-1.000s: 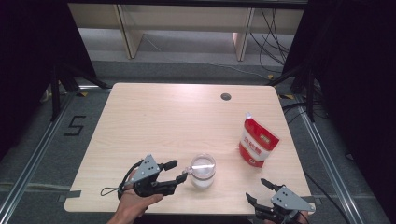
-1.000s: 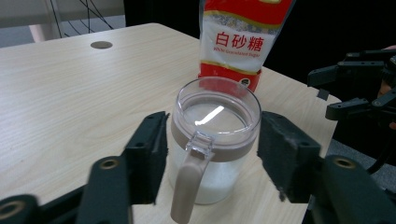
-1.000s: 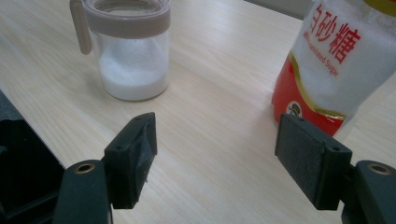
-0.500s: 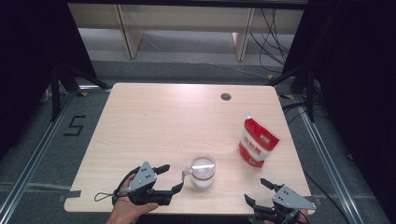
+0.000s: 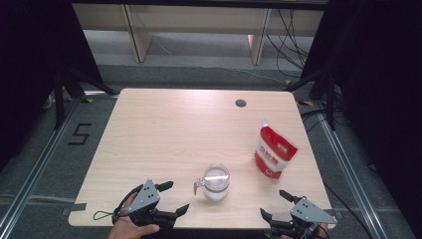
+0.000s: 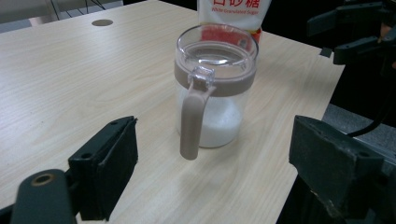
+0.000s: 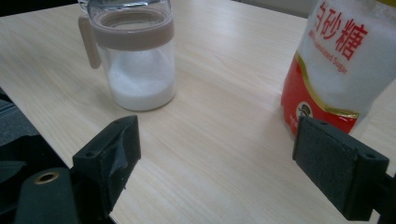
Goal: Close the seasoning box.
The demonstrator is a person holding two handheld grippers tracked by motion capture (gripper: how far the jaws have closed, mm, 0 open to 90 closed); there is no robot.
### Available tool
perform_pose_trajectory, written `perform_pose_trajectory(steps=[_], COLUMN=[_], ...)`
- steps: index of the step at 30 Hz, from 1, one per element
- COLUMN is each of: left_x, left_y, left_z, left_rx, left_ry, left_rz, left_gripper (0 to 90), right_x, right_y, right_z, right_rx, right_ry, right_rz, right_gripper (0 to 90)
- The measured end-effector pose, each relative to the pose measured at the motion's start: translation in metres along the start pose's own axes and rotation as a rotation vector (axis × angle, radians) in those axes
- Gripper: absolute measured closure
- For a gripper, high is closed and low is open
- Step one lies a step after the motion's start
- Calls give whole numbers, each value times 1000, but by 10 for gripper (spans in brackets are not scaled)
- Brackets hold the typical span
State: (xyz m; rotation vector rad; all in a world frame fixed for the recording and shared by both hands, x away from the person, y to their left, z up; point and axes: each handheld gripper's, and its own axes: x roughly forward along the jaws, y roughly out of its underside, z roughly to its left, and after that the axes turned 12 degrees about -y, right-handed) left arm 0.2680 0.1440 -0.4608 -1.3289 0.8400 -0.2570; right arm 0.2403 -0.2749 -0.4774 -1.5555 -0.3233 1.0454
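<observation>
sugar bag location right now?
In the high view the sugar bag stands upright on the right side of the table, apart from the clear jar to its left, just beyond the right gripper.

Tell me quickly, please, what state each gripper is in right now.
Left gripper: jaws have just been opening, now wide, holding nothing; the sugar jar stands ahead, untouched.
Right gripper: jaws have just been opening, now wide, nothing between them.

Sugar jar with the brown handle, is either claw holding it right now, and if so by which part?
Nothing is held. The left claw has just been opening, and the sugar jar stands free ahead of its jaws. The right claw, also just opened, is empty.
</observation>
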Motion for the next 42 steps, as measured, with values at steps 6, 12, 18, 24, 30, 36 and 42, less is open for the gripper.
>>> perform_pose_trajectory(steps=[6, 12, 18, 24, 30, 36, 42], left_x=[-5, -7, -7, -7, -7, -6, -5], left_y=[9, 17, 21, 25, 25, 26, 26], left_z=[2, 4, 3, -1, -1, -1, 0], left_rx=[-20, -39, -28, -10, 31, 32, 25], left_ry=[-18, -12, -7, -21, -36, -41, -37], left_rz=[33, 42, 65, 79, 93, 98, 89], left_gripper=[152, 152, 152, 152, 152, 152, 152], right_x=[1, 2, 2, 5, 6, 7, 7], right_y=[1, 2, 3, 6, 6, 6, 6], right_z=[0, -1, -1, -3, -2, -3, -3], right_rx=[8, 14, 7, -6, 15, 12, 14], right_ry=[0, 0, -1, 13, -8, -19, -17], right_rz=[19, 36, 49, 87, 94, 95, 96], right_gripper=[167, 176, 183, 187, 190, 189, 184])
